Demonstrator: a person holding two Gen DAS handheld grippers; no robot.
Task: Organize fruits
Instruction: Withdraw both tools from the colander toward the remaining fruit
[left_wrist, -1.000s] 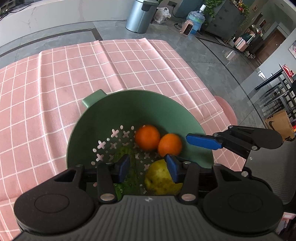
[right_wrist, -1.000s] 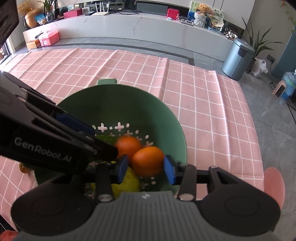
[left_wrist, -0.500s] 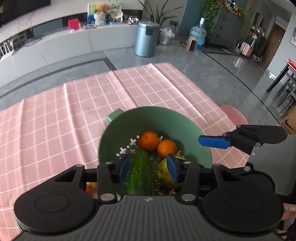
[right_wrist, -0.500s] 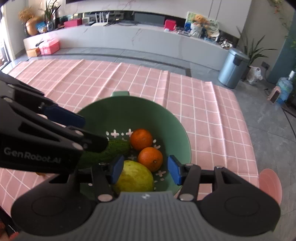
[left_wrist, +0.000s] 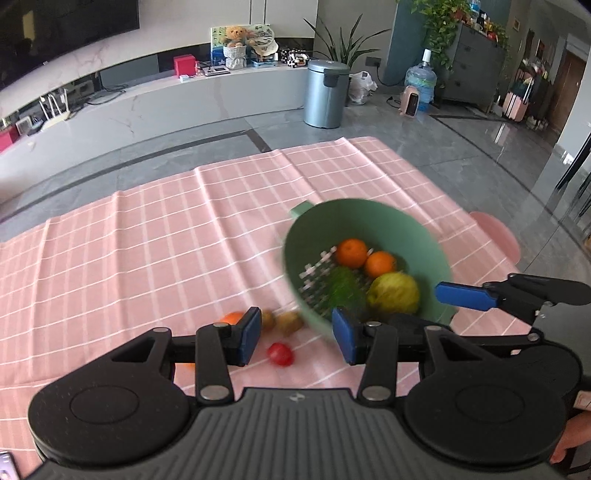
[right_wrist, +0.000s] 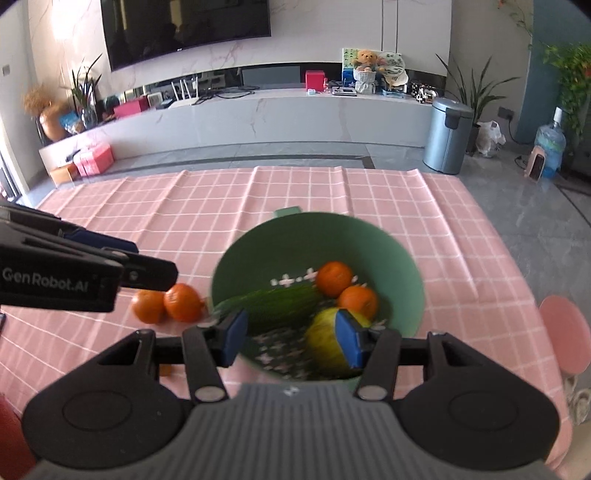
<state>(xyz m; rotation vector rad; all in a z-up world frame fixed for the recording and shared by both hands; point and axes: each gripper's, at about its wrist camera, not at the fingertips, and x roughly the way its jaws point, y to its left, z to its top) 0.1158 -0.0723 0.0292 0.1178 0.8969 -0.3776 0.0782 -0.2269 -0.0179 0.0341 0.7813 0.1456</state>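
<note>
Grippers: left gripper (left_wrist: 297, 339) hanging wide open, holding nothing, above loose fruit; right gripper (right_wrist: 290, 338) hanging wide open, empty, over near rim of colander.
Tablecloth (left_wrist: 147, 240): lying creased; risking snagging a low approach.
Colander (left_wrist: 417, 236): sitting right of centre, holding cucumber (right_wrist: 273, 306), pear (left_wrist: 393, 293), two oranges (left_wrist: 352, 253); risking tipping if clipped.
Loose oranges (right_wrist: 183, 302): resting just left of colander; liable to rolling when nudged.
Kiwis (left_wrist: 290, 322), tomato (left_wrist: 280, 354): lying near front edge; risking squashing or rolling off.
</note>
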